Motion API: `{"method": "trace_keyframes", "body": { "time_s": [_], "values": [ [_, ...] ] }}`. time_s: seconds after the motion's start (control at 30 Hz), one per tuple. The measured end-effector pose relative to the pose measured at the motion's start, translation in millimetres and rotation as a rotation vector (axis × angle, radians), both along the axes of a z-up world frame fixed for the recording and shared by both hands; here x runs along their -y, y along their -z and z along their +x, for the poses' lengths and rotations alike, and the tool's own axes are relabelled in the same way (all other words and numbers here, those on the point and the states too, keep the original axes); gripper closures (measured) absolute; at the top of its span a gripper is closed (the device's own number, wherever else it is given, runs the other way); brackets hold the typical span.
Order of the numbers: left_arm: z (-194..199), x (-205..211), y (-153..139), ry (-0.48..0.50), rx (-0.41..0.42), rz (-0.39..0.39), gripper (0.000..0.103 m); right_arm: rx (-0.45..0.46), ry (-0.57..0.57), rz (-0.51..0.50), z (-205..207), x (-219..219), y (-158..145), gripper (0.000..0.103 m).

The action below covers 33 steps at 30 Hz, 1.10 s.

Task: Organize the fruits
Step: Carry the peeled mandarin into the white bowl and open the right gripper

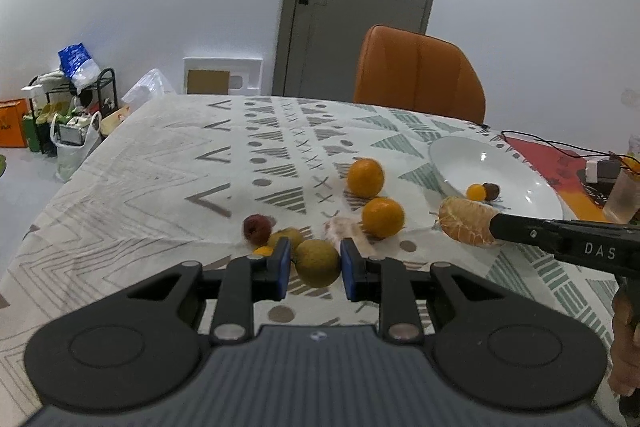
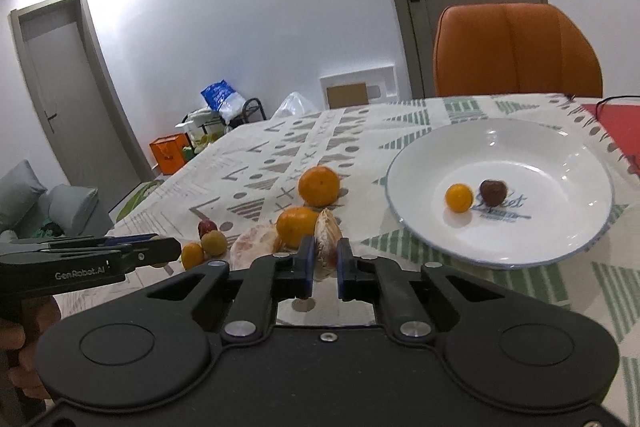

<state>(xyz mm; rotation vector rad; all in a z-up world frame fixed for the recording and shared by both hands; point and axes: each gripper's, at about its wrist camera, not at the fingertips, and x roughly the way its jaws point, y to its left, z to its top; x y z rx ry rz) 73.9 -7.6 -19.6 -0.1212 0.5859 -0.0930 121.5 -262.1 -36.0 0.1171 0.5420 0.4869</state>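
Your right claw (image 2: 322, 259) pinches the peeled citrus piece (image 2: 327, 243) low in the frame, bound for the plate (image 2: 404, 223) at right, while your left claw (image 1: 313, 267) straddles a greenish fruit (image 1: 318, 263), spread.

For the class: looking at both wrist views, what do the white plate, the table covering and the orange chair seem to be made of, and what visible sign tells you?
White round plate with blue rim: likely glazed ceramic; glossy highlights and printed lettering.
Patterned table covering: looks like woven cloth; matte, with soft creases.
Orange padded chair: probably leather or a faux version; smooth sheen and stitched seams.
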Motion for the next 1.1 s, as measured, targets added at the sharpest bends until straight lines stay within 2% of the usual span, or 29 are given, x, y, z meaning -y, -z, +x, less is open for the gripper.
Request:
{"method": "trace_keyframes", "body": {
  "time_s": [0.47, 1.1],
  "values": [
    [12.0, 39.0, -11.4, 0.078, 0.031, 0.02, 0.079, 0.053, 0.1, 0.035, -6.8, 46.5, -13.3, 0.094],
    [35.8, 88.3, -13.9, 0.163, 0.039, 0.05, 0.079, 0.064, 0.217, 0.049, -5.3, 101.8, -8.8, 0.094]
  ]
}}
